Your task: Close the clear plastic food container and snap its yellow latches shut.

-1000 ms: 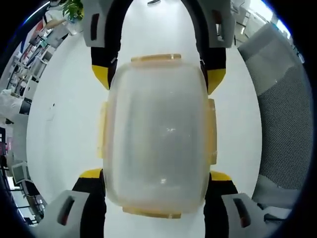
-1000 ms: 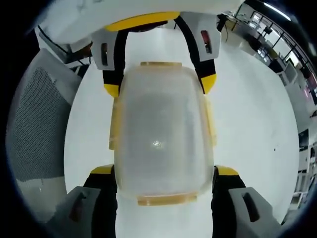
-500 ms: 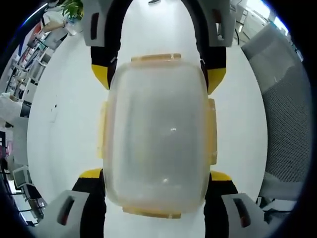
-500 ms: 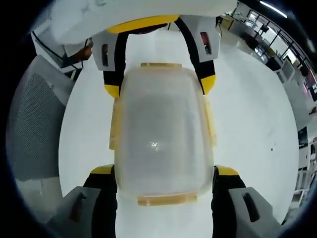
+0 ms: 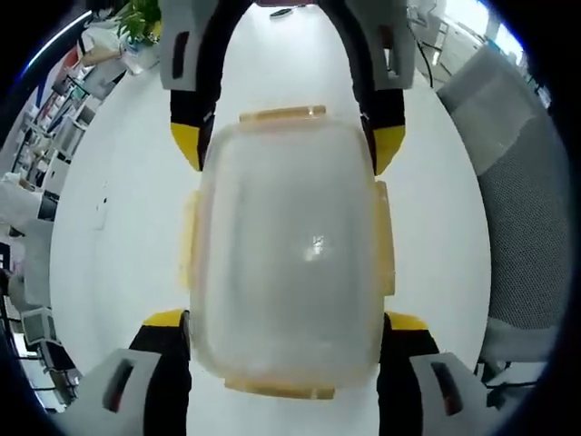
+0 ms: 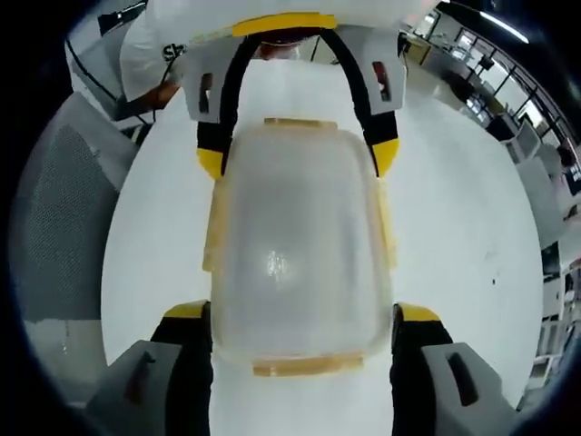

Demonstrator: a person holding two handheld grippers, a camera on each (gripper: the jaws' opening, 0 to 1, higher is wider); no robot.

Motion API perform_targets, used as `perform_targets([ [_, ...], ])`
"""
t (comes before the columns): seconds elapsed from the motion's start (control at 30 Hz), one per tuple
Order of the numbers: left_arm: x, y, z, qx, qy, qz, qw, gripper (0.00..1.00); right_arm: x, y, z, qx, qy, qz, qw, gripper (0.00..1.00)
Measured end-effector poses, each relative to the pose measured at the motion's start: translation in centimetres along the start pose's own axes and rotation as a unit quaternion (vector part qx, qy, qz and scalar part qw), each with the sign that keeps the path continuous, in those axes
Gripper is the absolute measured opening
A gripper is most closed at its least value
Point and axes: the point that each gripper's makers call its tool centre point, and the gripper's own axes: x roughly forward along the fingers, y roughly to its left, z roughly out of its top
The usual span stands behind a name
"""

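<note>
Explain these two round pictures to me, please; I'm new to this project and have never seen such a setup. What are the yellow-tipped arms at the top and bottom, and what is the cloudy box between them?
A person holds a two-jaw gripper in each hand, and a fisheye camera rides on each, hence the round pictures. In the left gripper view, the left gripper rises from the bottom, and the jaws coming in at the top belong to the right gripper. The right gripper view is the mirror case: right gripper at the bottom, left gripper at the top.

The cloudy box is a clear plastic food container with its lid on and yellow latches around the edge. It lies on a white table, and each gripper's jaws stand on either side of one end. A grey mesh chair stands beside the table.
</note>
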Motion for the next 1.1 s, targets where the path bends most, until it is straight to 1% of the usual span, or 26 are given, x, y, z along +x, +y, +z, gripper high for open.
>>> perform_targets([
  [0.03, 0.1, -0.3, -0.2, 0.006, -0.005, 0.0, 1.0, 0.92, 0.0, 0.0, 0.1, 0.004, -0.011, -0.006, 0.9999, 0.8],
  [0.07, 0.1, -0.4, 0.0, 0.007, -0.021, 0.003, 0.9998, 0.94, 0.0, 0.0, 0.4, 0.011, -0.031, -0.013, 0.9994, 0.81],
  [0.13, -0.2, -0.1, 0.2, -0.034, -0.055, 0.02, 0.9977, 0.96, -0.1, 0.0, 1.1, 0.033, -0.077, -0.029, 0.9961, 0.84],
  [0.17, -0.7, 0.2, 0.7, -0.061, -0.091, 0.035, 0.9933, 0.96, -0.3, -0.1, 1.3, 0.047, -0.104, -0.043, 0.9925, 0.87],
  [0.23, -1.3, 0.6, 0.6, -0.096, -0.124, 0.059, 0.9858, 0.94, -0.6, -0.3, 1.0, 0.077, -0.125, -0.068, 0.9868, 0.88],
  [0.27, -1.6, 0.7, 0.4, -0.114, -0.145, 0.075, 0.98, 0.92, -0.8, -0.7, 0.9, 0.1, -0.144, -0.092, 0.9802, 0.89],
  [0.3, -1.8, 0.5, 0.4, -0.126, -0.162, 0.082, 0.9753, 0.9, -1.0, -0.8, 1.1, 0.121, -0.165, -0.104, 0.9733, 0.91],
  [0.33, -1.8, 0.0, 0.2, -0.145, -0.179, 0.089, 0.969, 0.9, -1.3, -0.7, 1.0, 0.148, -0.187, -0.118, 0.9638, 0.93],
  [0.37, -1.8, -0.4, 0.1, -0.153, -0.189, 0.093, 0.9655, 0.89, -1.6, -1.1, 0.6, 0.163, -0.189, -0.142, 0.9578, 0.99],
  [0.4, -1.8, -0.9, 0.0, -0.162, -0.206, 0.103, 0.9594, 0.9, -1.6, -0.9, 0.1, 0.183, -0.193, -0.156, 0.9513, 0.99],
  [0.43, -1.7, -1.2, -0.2, -0.172, -0.21, 0.11, 0.9561, 0.91, -1.6, -0.8, 0.1, 0.199, -0.207, -0.159, 0.9445, 1.0],
  [0.47, -1.8, -1.5, -0.5, -0.192, -0.22, 0.125, 0.9483, 0.9, -1.6, -0.3, 0.1, 0.213, -0.222, -0.16, 0.938, 0.99],
  [0.5, -1.8, -1.5, -0.6, -0.2, -0.224, 0.129, 0.9451, 0.89, -1.4, 0.1, -0.3, 0.225, -0.221, -0.158, 0.9357, 0.99],
  [0.53, -1.7, -1.8, -0.5, -0.236, -0.242, 0.13, 0.9322, 0.89, -1.0, 0.9, -0.7, 0.241, -0.218, -0.148, 0.9339, 0.99],
  [0.57, -1.5, -2.1, -0.6, -0.262, -0.251, 0.128, 0.9229, 0.89, -0.7, 1.2, -1.0, 0.242, -0.214, -0.147, 0.9348, 0.97],
  [0.6, -1.5, -2.2, -0.5, -0.289, -0.263, 0.128, 0.9114, 0.88, -0.4, 1.5, -1.2, 0.243, -0.214, -0.151, 0.9338, 0.97],
  [0.63, -1.4, -2.3, -0.5, -0.311, -0.273, 0.125, 0.9017, 0.87, -0.4, 1.7, -1.2, 0.244, -0.215, -0.151, 0.9335, 0.96],
  [0.67, -1.3, -2.4, -0.4, -0.335, -0.288, 0.122, 0.8891, 0.87, -0.2, 2.1, -1.1, 0.25, -0.22, -0.147, 0.9314, 0.96],
  [0.7, -1.1, -2.8, -0.1, -0.347, -0.299, 0.111, 0.8822, 0.88, -0.1, 2.3, -1.1, 0.255, -0.22, -0.146, 0.9302, 0.96],
  [0.73, -0.8, -3.1, -0.2, -0.36, -0.302, 0.104, 0.8765, 0.89, 0.1, 2.5, -1.2, 0.261, -0.218, -0.143, 0.9296, 0.97],
  [0.77, -0.7, -3.2, -0.4, -0.352, -0.296, 0.11, 0.8813, 0.89, 0.3, 2.7, -1.3, 0.265, -0.213, -0.141, 0.9298, 0.97],
  [0.83, -0.7, -3.4, -0.5, -0.343, -0.292, 0.117, 0.8851, 0.89, 0.1, 2.6, -1.3, 0.261, -0.214, -0.145, 0.9299, 0.96],
  [0.87, -0.6, -3.4, -0.6, -0.345, -0.289, 0.115, 0.8856, 0.88, 0.1, 2.5, -1.2, 0.262, -0.215, -0.146, 0.9296, 0.95],
  [0.93, -0.6, -3.4, -0.9, -0.348, -0.285, 0.114, 0.8858, 0.87, -0.2, 2.3, -1.0, 0.267, -0.22, -0.149, 0.9264, 0.95],
  [1.03, -0.8, -3.4, -1.0, -0.353, -0.286, 0.113, 0.8836, 0.87, -0.5, 1.8, -1.2, 0.28, -0.221, -0.155, 0.9211, 0.94],
  [1.1, -0.7, -3.5, -1.0, -0.358, -0.284, 0.108, 0.8828, 0.86, -0.6, 1.8, -1.4, 0.286, -0.22, -0.156, 0.9195, 0.93],
])
